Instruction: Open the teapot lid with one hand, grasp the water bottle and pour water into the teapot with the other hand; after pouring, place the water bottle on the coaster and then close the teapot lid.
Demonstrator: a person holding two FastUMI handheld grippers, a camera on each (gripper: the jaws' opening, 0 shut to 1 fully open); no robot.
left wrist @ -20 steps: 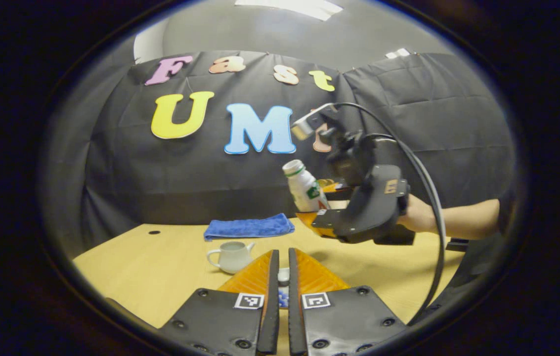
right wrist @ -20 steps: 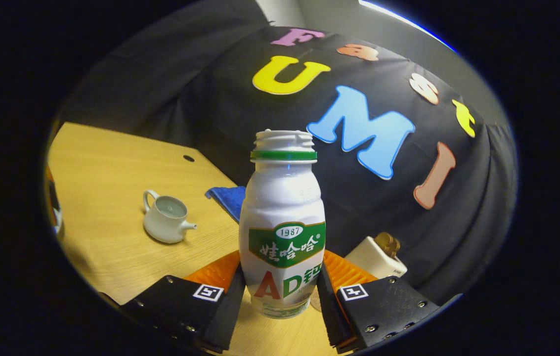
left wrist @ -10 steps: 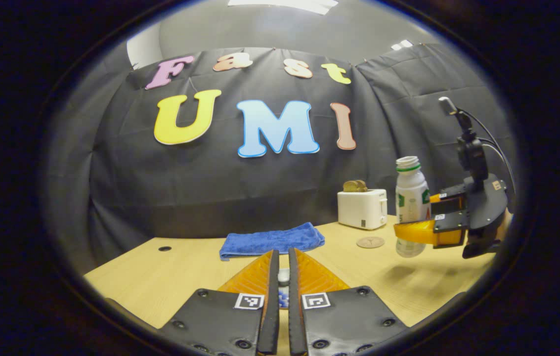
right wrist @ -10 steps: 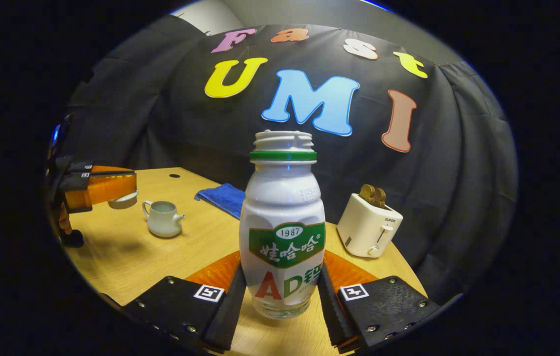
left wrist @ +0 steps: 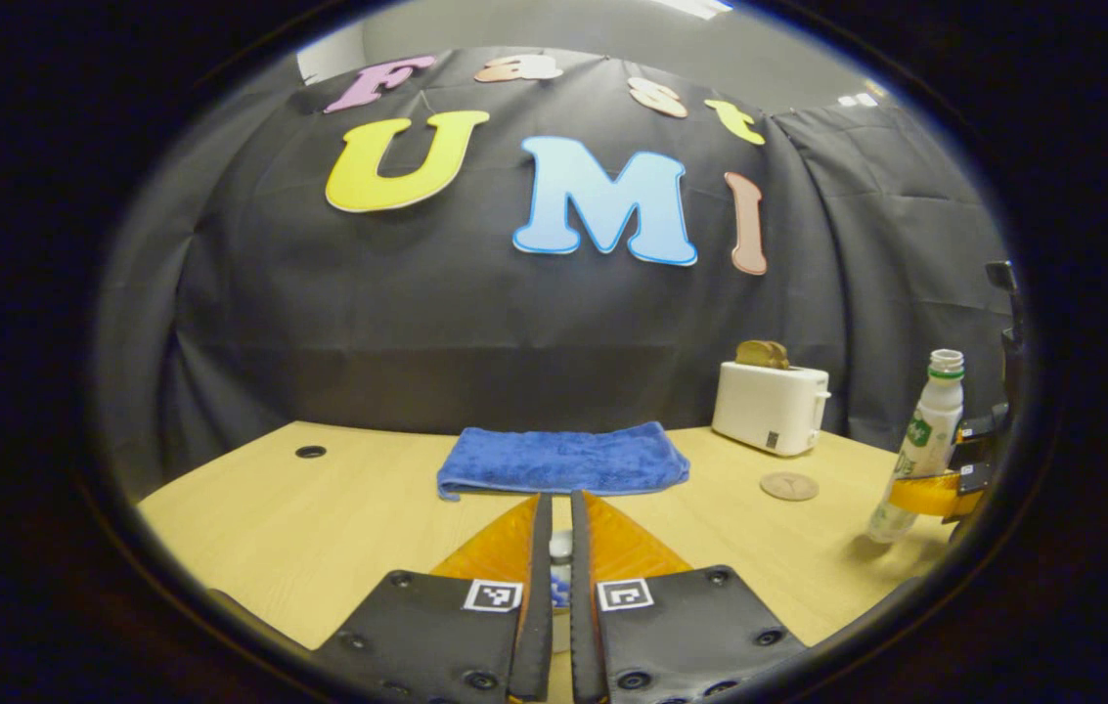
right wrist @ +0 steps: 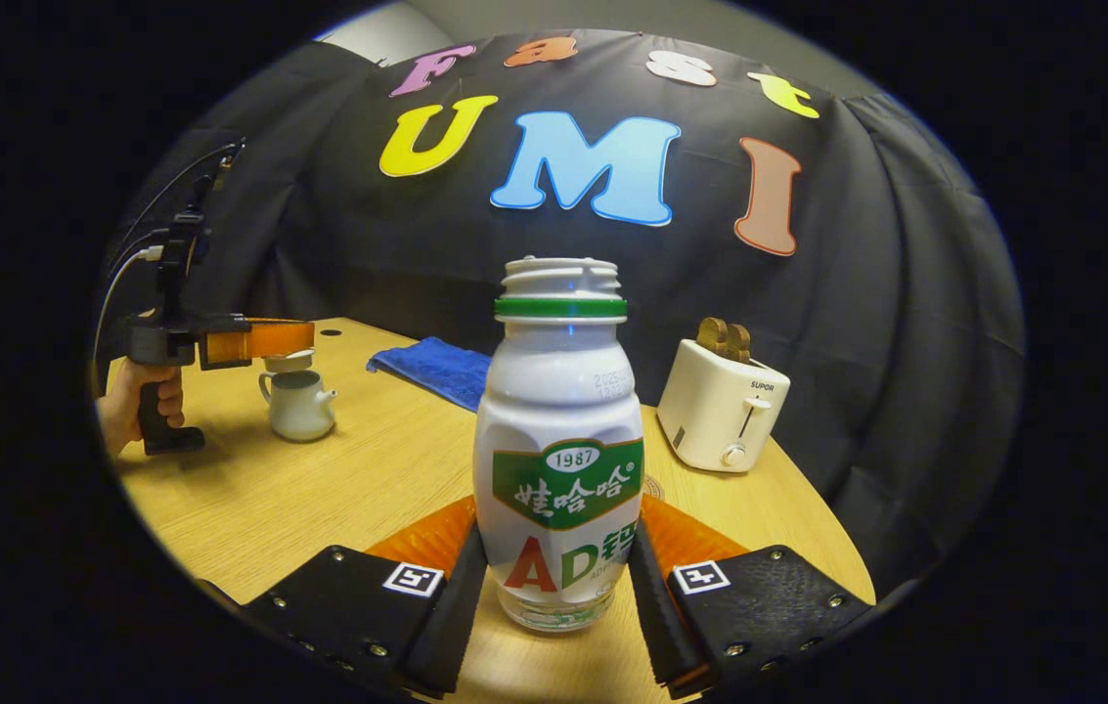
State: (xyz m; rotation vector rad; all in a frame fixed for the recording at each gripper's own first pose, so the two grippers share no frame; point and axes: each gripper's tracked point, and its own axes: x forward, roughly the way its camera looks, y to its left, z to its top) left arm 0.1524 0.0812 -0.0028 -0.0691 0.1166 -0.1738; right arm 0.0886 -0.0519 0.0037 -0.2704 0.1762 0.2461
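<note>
My right tongs (right wrist: 558, 596) are clamped on the water bottle (right wrist: 558, 460), one finger pressing each side of its lower body. The bottle stands upright between them, cap off, its open neck at the top. In the left gripper view the same bottle (left wrist: 917, 445) appears at the far right edge, tilted by the lens, its base just above or on the surface (left wrist: 319, 518); I cannot tell whether it touches.

My left tongs (left wrist: 554, 567) are closed on the teapot lid (left wrist: 561, 548), a small pale piece caught between the two fingers, which stand nearly together. In the right gripper view, these left tongs (right wrist: 265, 339) sit at the far left, held by a hand (right wrist: 128, 406), with the lid (right wrist: 288, 361) just above the teapot (right wrist: 299, 406). The teapot rests on the surface with its spout pointing right and its handle left. Whether the lid touches the rim I cannot tell.

The coaster (left wrist: 789, 486) lies flat on the surface, to the left of the bottle and apart from it, in front of the toaster (left wrist: 771, 406). The toaster carries a slice of bread (left wrist: 762, 353) in its slot. A blue cloth (left wrist: 563, 460) lies folded at the far side of the surface, beyond my left tongs.
</note>
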